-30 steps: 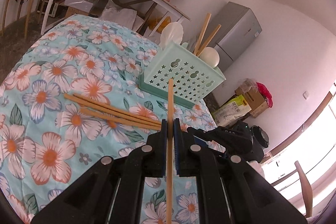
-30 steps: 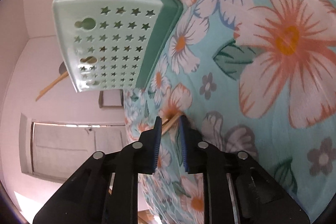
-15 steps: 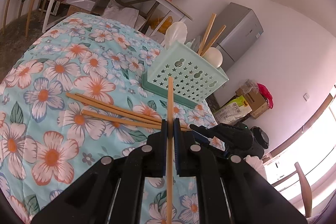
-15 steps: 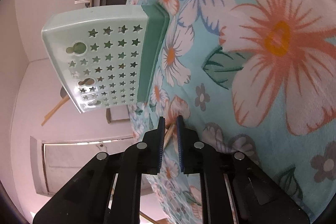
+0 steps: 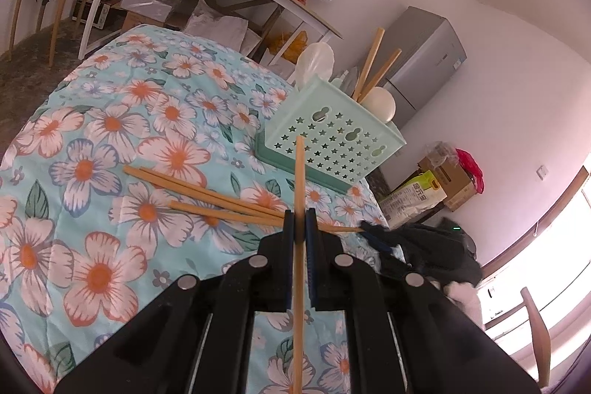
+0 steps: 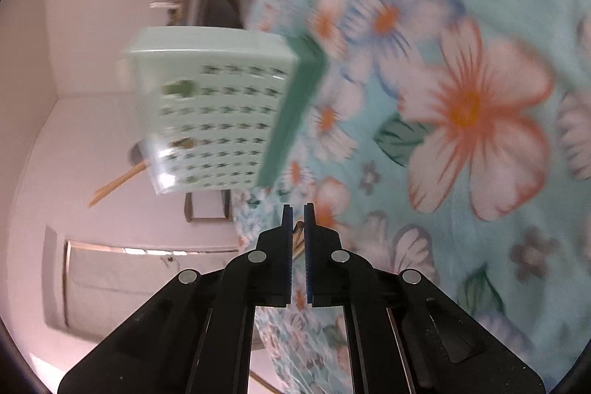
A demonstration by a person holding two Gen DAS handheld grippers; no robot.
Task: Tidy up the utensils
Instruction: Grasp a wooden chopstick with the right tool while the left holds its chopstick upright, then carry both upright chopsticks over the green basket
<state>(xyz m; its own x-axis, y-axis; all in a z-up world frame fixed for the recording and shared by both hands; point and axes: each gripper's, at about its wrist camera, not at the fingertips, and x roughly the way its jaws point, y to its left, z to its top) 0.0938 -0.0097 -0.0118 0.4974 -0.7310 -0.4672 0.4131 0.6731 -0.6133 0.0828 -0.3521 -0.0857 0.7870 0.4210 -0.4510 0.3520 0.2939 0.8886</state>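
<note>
Left tool (image 5: 300, 226), slim tan chopstick (image 5: 299, 180)

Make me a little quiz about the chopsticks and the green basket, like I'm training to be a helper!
1. True or false: the left gripper is empty.
2. What shape are most of the little holes in the basket? A) stars B) hearts C) triangles
3. Fill in: ___ chopsticks stick up out of the basket.

Key:
1. False. It is shut on a chopstick.
2. A.
3. Two.
</note>
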